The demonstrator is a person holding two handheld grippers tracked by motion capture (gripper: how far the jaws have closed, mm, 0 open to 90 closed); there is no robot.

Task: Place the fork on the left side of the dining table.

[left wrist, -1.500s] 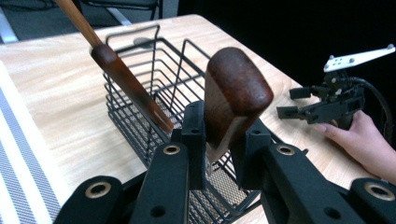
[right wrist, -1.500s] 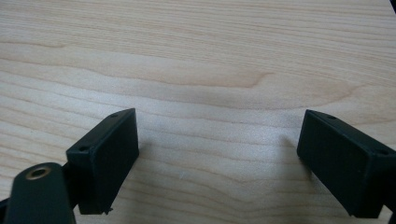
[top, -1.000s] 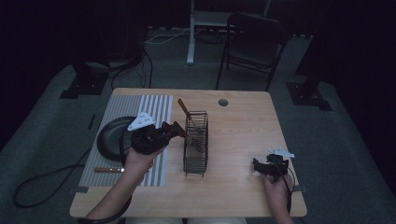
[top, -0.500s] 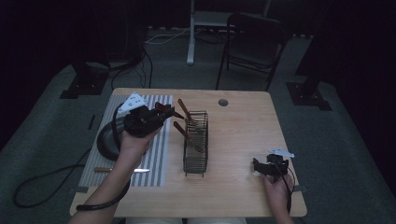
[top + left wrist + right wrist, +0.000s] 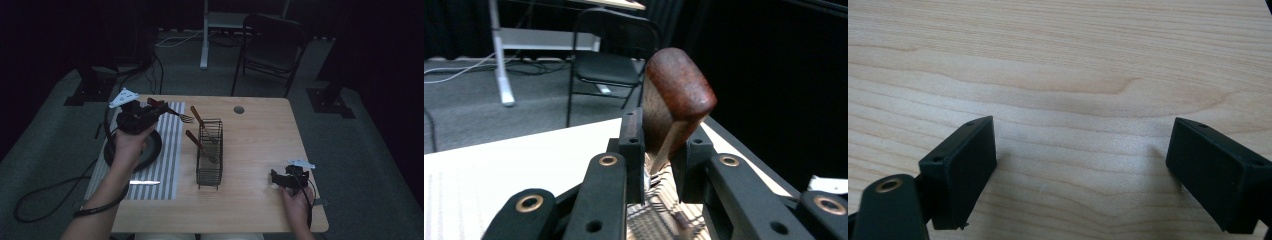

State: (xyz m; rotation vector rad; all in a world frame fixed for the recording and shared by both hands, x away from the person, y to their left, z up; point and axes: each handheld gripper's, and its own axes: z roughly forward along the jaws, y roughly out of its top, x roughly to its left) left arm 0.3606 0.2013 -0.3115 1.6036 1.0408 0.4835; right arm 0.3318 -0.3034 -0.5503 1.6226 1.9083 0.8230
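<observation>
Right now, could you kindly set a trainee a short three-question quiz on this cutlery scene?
1. True or false: the left gripper is shut on a fork.
2. How many wooden-handled utensils stand in the wire rack? A one, B two, C four.
3. What lies on the striped mat near the table's front edge?

Key:
1. True; the left gripper view shows the wooden handle clamped between the jaws.
2. B.
3. A knife. The right gripper rests open over bare wood.
</observation>
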